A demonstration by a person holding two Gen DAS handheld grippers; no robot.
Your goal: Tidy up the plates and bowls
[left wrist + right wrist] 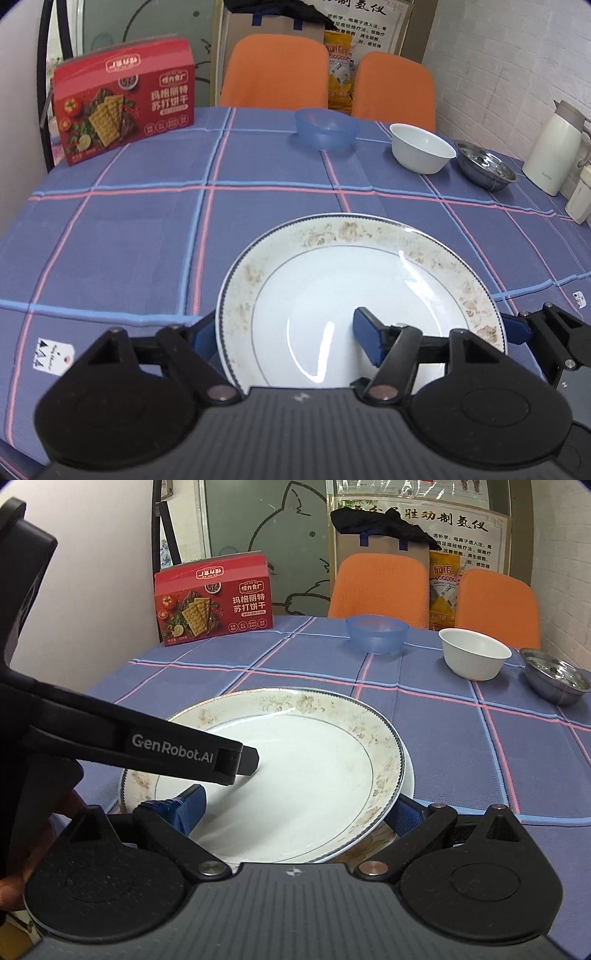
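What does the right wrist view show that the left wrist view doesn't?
Only the right wrist view: a second plate peeking out from under the floral plate, and the left gripper's finger reaching over that top plate.
Only the left wrist view: a white jug at the table's right edge.
Both: the floral plate, the blue bowl, white bowl, steel bowl, red cracker box and orange chairs.
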